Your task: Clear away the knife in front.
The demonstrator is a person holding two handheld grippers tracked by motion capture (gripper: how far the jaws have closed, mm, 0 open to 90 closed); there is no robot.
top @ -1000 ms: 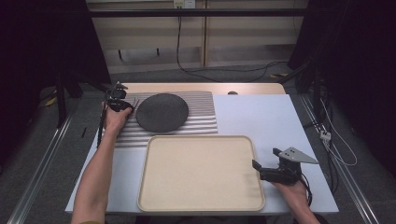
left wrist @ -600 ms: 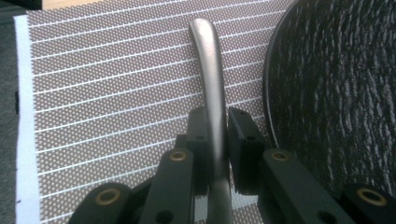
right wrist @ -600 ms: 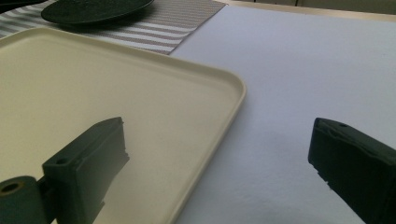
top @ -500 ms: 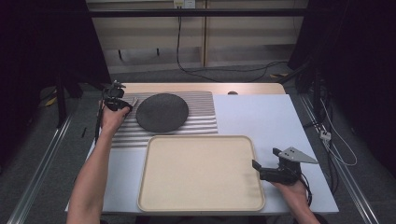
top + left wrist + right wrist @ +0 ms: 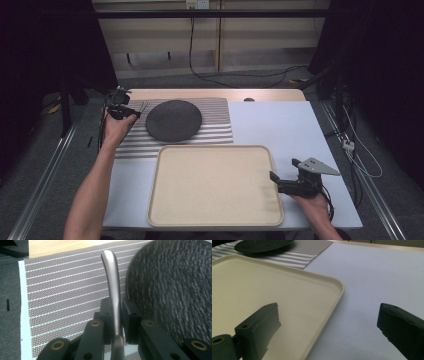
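At the upper left of the high view, my left gripper [image 5: 131, 111] sits over the far-left edge of the striped placemat [image 5: 215, 125], its jaws clamped tight on a metal utensil handle [image 5: 112, 290]. From the left gripper view that handle runs upright between my pads, just beside the dark round plate [image 5: 174, 120] on the mat; I cannot tell which kind of utensil it is. Under everything lies a pale blue-white table top [image 5: 290, 125], with a strip of bare wood along its far edge. Centre and lower in the frame lies the cream tray [image 5: 215, 222], bare. At the lower right, my right gripper [image 5: 278, 181] rests by the tray's right rim, jaws spread wide with nothing between them. Beyond the table are a grey floor, trailing cables and a pale wall. No writing is readable anywhere.
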